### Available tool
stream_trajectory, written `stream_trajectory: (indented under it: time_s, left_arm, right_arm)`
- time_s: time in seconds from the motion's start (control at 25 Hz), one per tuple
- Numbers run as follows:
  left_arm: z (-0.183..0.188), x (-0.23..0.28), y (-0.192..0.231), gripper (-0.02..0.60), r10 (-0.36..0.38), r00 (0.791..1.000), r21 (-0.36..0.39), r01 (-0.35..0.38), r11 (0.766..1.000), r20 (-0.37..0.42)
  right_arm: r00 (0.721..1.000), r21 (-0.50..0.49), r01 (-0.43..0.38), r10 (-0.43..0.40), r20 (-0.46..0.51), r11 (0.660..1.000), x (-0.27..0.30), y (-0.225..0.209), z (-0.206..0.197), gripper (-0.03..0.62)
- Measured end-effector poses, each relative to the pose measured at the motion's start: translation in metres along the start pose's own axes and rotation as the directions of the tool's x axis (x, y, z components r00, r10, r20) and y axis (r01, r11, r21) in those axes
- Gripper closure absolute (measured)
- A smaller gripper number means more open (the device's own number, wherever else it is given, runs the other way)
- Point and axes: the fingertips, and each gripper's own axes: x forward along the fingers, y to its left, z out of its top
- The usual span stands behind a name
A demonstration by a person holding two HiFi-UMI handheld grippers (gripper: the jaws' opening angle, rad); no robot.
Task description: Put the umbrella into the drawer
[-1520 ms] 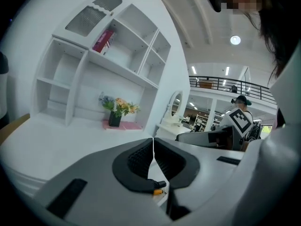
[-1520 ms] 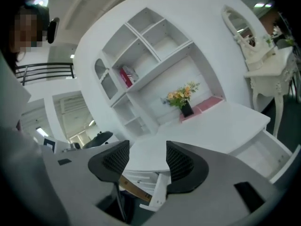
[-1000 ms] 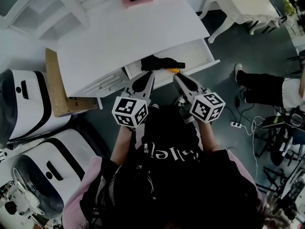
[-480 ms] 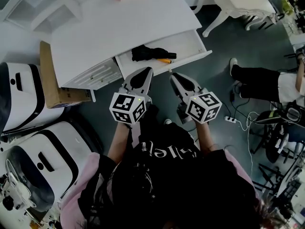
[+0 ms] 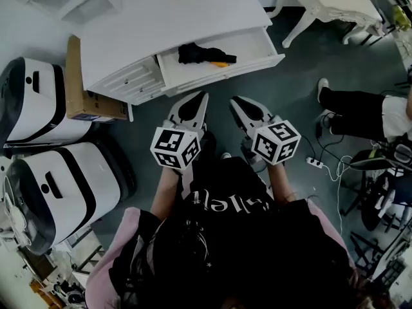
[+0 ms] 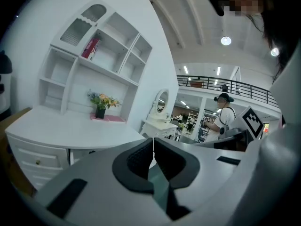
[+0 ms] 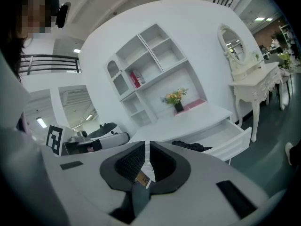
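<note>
Backed away from the desk (image 5: 180, 18) with left gripper (image 5: 203, 96) and right gripper (image 5: 234, 100) pressed together, empty. Left umbrella (image 5: 199, 54) lying toward the left end of the open drawer (image 5: 244, 68). Might jam umbrella if shoving drawer shut askew.

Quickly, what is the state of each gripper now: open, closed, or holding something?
Left gripper: closed, holding nothing.
Right gripper: closed, holding nothing.
</note>
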Motion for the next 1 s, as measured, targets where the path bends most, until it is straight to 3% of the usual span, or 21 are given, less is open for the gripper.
stream_trajectory:
  time_s: [0.32,0.6,1.0]
  left_arm:
    - [-0.031,-0.054,-0.055,0.565,0.051,0.999,0.016,-0.051,0.999,0.012]
    - [-0.048,-0.094,-0.073,0.565,0.1,0.994,0.014,-0.1,0.995,0.032]
    - [-0.06,-0.127,-0.089,0.565,0.134,0.99,0.011,-0.134,0.991,0.045]
  right_arm:
    - [0.999,-0.059,-0.048,0.047,-0.016,0.997,-0.051,0.028,-0.033,0.534]
    - [0.995,-0.109,-0.092,0.087,-0.051,0.99,-0.072,0.057,-0.063,0.534]
    - [0.996,-0.169,-0.088,0.08,-0.05,0.982,-0.091,0.075,-0.079,0.54]
